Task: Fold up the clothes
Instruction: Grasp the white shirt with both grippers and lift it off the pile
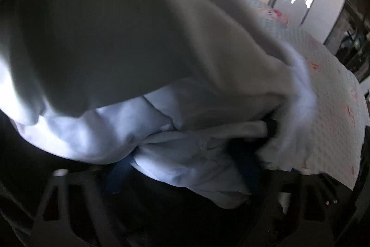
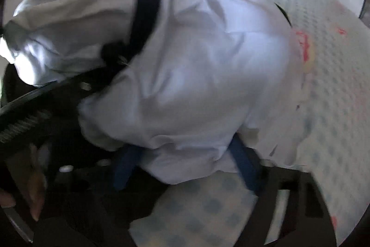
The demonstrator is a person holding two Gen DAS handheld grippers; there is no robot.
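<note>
White garment [image 2: 196,57] bunched, lifted over bed [image 2: 335,85]; we grip it with both jaws, mid-fold carry; next we need flat lay, edges aligned

White garment [image 2: 185,66], thin pale fabric, bunched and lifted off the bed, not flat. It billows close in front of both cameras, motion-blurred. In the right wrist view a dark band [image 2: 144,22] runs down its left part, looks like a collar or trim, can't tell which. Its lower edge sits between blue fingers. In the left wrist view the same garment [image 1: 143,43] hangs in big shadowed folds, brighter low down.
</note>
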